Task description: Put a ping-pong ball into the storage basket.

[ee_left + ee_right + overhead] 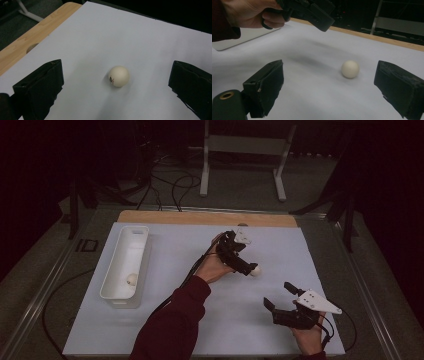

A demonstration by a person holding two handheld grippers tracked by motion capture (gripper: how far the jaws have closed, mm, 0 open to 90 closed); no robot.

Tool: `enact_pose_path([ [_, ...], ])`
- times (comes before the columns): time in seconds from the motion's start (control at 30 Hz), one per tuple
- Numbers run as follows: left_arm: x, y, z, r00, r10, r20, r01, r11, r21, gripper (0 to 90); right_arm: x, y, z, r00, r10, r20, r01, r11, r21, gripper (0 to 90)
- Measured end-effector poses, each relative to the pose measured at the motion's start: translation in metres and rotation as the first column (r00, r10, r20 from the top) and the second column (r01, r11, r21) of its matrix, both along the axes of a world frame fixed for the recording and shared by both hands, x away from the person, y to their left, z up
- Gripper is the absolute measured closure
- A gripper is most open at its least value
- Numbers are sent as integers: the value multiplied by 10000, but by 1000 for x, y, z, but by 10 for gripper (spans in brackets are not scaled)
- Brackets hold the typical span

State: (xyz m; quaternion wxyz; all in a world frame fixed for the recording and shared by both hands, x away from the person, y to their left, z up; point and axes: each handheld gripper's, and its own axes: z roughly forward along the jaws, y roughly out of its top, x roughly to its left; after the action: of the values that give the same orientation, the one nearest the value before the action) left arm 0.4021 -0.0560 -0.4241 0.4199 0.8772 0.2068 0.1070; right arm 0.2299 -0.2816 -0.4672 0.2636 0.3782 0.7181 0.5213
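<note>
From the high view, the left gripper [248, 265] hangs over the middle of the white sheet [180, 255], tilted down toward a ball [255, 270] that lies on the sheet at its tip; the hand [212, 266] has reached far across from a dark red sleeve [172, 322], most likely to pick this ball up. A long white bin [125, 265] stands near the sheet's left edge with a second ball [132, 279] in its near end, so the loose ball probably belongs there too. The right gripper [279, 296] waits near the sheet's front right corner, jaws spread, well apart from the ball and out of the left arm's way. In the left gripper view, the ball [119, 76] rests on the sheet between the two black jaws, which stand wide apart and touch nothing; a small dark mark shows on its side. The jaws straddle it as if lined up for a grip, though the ball looks ahead of them, not yet level with the pads. In the right gripper view, the ball [350, 68] lies farther off between this gripper's own parted jaws, with the left gripper [322, 18] and its hand [249, 13] above it, pointing down at the ball without touching it.
</note>
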Motion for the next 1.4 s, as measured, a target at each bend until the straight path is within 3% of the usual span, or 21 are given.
enact_pose_path([
  [0.73,-1,-14,-8,10000,-79,44,78,9997,238,3,0,0,1,10000,20,24,-20,10000,16,82],
  [1.4,-1,-28,-24,9998,-150,-98,155,9989,449,3,0,1,0,10000,23,10,-23,10000,39,79],
])
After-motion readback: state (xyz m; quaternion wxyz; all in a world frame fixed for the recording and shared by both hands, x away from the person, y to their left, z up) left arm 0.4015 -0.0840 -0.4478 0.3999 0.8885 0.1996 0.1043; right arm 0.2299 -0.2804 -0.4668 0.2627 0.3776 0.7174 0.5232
